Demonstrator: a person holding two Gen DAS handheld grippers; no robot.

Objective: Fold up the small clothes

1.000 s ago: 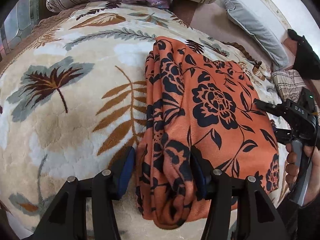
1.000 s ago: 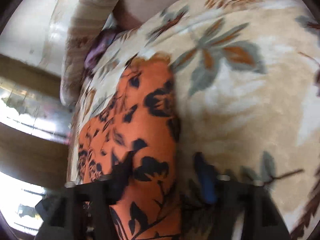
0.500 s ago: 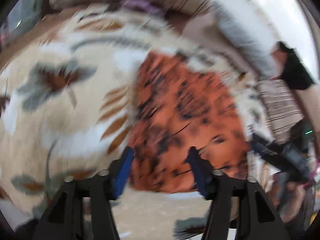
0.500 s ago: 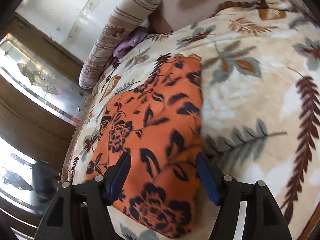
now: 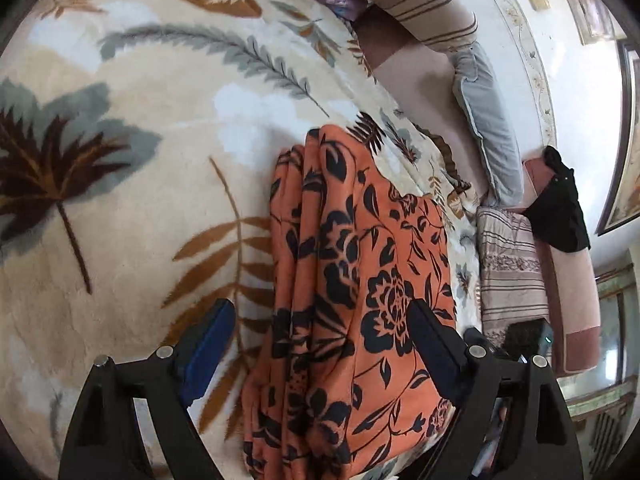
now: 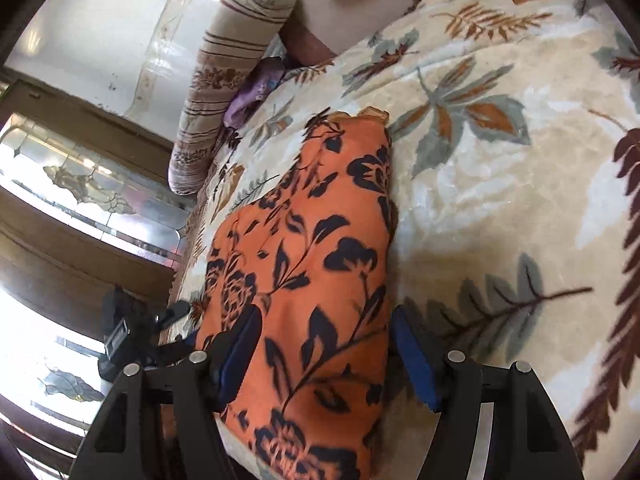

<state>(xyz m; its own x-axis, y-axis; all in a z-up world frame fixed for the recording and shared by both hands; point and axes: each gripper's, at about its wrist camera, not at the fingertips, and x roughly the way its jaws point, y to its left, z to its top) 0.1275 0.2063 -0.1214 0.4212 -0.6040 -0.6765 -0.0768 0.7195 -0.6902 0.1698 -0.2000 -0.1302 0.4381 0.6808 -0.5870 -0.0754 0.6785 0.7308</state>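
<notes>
leafy blanket (image 5: 152, 208) bears one folded orange cloth (image 5: 352, 292); left gripper (image 5: 316, 344) fingers opening, right gripper (image 6: 326, 354) fingers apart.

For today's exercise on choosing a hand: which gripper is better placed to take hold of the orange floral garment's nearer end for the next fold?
Probably the right gripper: the orange garment fills its gap. The left gripper's opening jaws span cloth and blanket.

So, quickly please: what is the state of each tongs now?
Left tongs: opening, astride the folded orange black-flowered cloth, not gripping.
Right tongs: open, astride the same cloth, pads not pressing.
</notes>
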